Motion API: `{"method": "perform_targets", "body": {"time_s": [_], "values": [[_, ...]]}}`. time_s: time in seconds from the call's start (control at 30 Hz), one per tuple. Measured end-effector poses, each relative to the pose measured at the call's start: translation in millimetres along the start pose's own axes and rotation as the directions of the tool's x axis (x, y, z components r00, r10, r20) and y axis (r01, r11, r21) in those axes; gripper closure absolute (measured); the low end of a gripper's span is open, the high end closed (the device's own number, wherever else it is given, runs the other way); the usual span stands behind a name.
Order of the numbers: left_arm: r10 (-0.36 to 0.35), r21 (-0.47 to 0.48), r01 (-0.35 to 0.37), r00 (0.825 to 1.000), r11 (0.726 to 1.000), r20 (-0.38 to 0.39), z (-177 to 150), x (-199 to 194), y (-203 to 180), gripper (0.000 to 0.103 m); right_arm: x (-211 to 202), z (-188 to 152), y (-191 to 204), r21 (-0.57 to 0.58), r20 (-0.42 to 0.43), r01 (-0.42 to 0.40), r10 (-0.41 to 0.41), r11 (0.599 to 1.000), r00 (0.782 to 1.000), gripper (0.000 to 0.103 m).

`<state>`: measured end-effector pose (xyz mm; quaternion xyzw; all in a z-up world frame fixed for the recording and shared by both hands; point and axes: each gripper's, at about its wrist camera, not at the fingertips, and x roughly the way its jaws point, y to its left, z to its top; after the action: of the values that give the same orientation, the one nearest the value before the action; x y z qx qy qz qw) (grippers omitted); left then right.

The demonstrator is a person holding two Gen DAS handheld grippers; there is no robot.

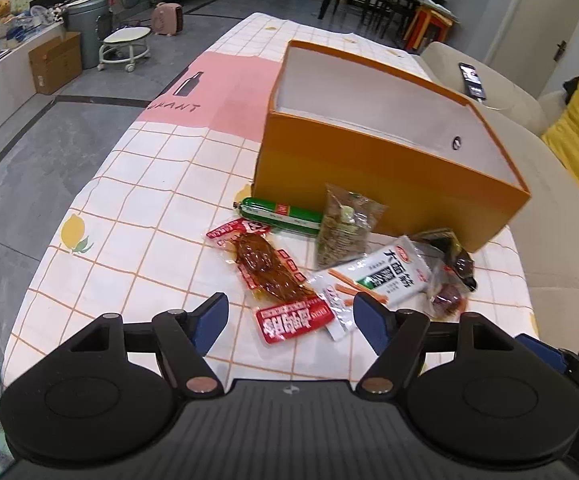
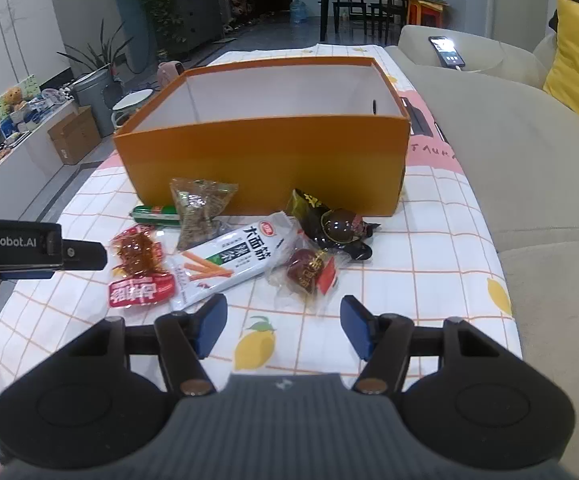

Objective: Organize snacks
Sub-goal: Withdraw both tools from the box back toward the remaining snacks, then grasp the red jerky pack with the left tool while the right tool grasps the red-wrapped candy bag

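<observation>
An open orange box (image 1: 385, 168) (image 2: 265, 160) with a white inside stands on the checked tablecloth. In front of it lie several snack packs: a green sausage (image 1: 277, 212) (image 2: 155, 213), a clear seed bag (image 1: 345, 228) (image 2: 199, 210), a red meat pack (image 1: 273, 276) (image 2: 139, 268), a white strip pack (image 1: 385, 276) (image 2: 229, 258), a red-brown wrapped snack (image 1: 445, 298) (image 2: 309, 272) and a dark wrapped snack (image 1: 455, 258) (image 2: 335, 224). My left gripper (image 1: 291, 316) hovers open just short of the red meat pack. My right gripper (image 2: 283, 320) is open near the red-brown snack, empty.
A beige sofa (image 2: 509, 152) runs along the table's right side, with a phone (image 2: 445, 52) and a yellow cushion (image 2: 577, 56) on it. The left gripper's body (image 2: 37, 250) shows at the left of the right wrist view. Grey floor, a cardboard box (image 1: 55, 62) and a bin (image 1: 87, 30) lie left.
</observation>
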<state>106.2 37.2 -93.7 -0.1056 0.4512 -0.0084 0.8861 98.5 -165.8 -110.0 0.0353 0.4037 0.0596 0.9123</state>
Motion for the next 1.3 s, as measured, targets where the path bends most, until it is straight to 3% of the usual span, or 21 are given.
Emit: {"method": "perform_targets", "body": {"time_s": [0.3,0.63,0.83,1.0,1.13,1.3], "values": [[0.01,-0.09,-0.016,0.998,0.996,-0.059,4.7,38.4,9.8,0.023,26.5,10.5,-11.8,0.05,-0.017,0.019,-0.018,0.999,1.0,0.042],[-0.003,-0.109,-0.006,0.996,0.994,-0.088,4.1,60.4,9.1,0.025,56.5,16.5,-19.0,0.092,-0.057,0.003,0.002,0.996,0.998,0.042],[-0.003,-0.107,-0.009,0.994,0.994,-0.113,7.3,73.9,5.1,0.036,74.9,28.7,-26.5,0.144,-0.058,0.007,0.001,0.99,0.998,0.037],[-0.011,-0.125,0.002,0.997,0.992,-0.073,9.6,77.1,7.5,0.047,85.7,33.4,-32.5,0.169,-0.066,0.005,0.007,0.986,0.998,0.037],[-0.023,-0.144,0.016,0.998,0.99,-0.052,10.6,74.9,9.7,0.052,89.7,30.8,-30.9,0.155,-0.08,-0.01,0.023,0.988,0.997,0.045],[-0.028,-0.051,0.029,0.999,0.998,0.017,11.8,54.1,-0.6,0.072,88.4,29.7,-28.0,0.129,-0.076,-0.024,0.034,0.991,0.996,0.048]]}}
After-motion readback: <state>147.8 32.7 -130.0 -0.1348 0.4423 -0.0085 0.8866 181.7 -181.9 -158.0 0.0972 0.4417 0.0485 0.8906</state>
